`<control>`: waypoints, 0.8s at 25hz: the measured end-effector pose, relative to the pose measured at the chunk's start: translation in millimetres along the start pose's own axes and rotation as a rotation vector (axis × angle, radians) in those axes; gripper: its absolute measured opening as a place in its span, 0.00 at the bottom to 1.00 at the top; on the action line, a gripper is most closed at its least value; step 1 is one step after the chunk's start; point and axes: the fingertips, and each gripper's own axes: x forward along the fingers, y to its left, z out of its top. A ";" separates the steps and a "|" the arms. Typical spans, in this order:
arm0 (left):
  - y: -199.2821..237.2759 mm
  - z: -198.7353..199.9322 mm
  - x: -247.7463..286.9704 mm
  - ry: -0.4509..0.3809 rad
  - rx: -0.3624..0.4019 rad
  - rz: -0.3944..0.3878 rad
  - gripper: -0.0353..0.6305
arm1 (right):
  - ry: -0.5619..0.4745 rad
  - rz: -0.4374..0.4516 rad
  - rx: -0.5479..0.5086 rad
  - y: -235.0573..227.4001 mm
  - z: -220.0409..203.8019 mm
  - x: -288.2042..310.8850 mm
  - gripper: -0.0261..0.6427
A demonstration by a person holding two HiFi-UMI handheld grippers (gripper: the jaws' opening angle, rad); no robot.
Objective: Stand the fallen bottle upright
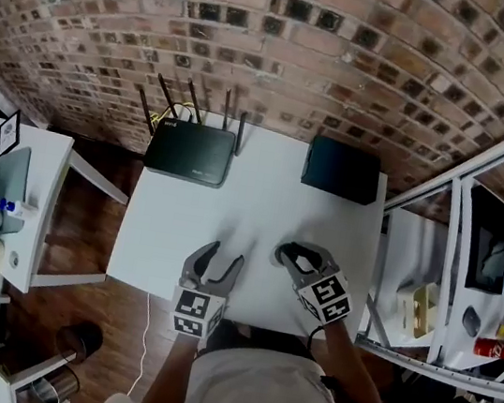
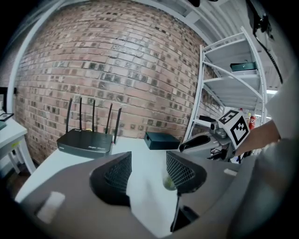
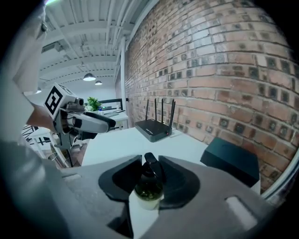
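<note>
My right gripper (image 3: 149, 173): jaws closed on small bottle (image 3: 148, 186), around neck under dark cap. Cap points forward, so I judge it not upright yet. My left gripper (image 2: 148, 172): jaws little apart, nothing held.

Risk: round smooth glass turns or slips between mesh-textured pads during rotation. If released tilted, it falls and rolls on smooth white surface (image 1: 261, 207).

Behind: matte black router (image 1: 190, 153), flat dark box (image 1: 340, 169).

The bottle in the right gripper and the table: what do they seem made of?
The bottle: clear glass or plastic, I cannot tell which; greenish contents show through, its cap dark and glossy. The table: smooth matte white top, possibly laminate.
</note>
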 end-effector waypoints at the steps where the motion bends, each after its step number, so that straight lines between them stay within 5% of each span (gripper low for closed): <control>1: -5.2 1.3 -0.6 0.000 0.013 -0.015 0.44 | -0.010 -0.005 0.004 0.4 -2.1 -0.9 0.19; 9: -41.5 9.5 -16.0 -0.023 0.097 -0.076 0.47 | -0.070 -0.098 0.041 3.8 -12.8 -8.2 0.20; 13: -50.1 20.0 -34.0 -0.042 0.112 -0.075 0.47 | -0.106 -0.181 0.099 2.3 -15.3 -25.3 0.40; 20: -75.6 59.3 -74.7 -0.183 0.134 -0.036 0.48 | -0.256 -0.294 0.165 5.8 2.2 -106.5 0.46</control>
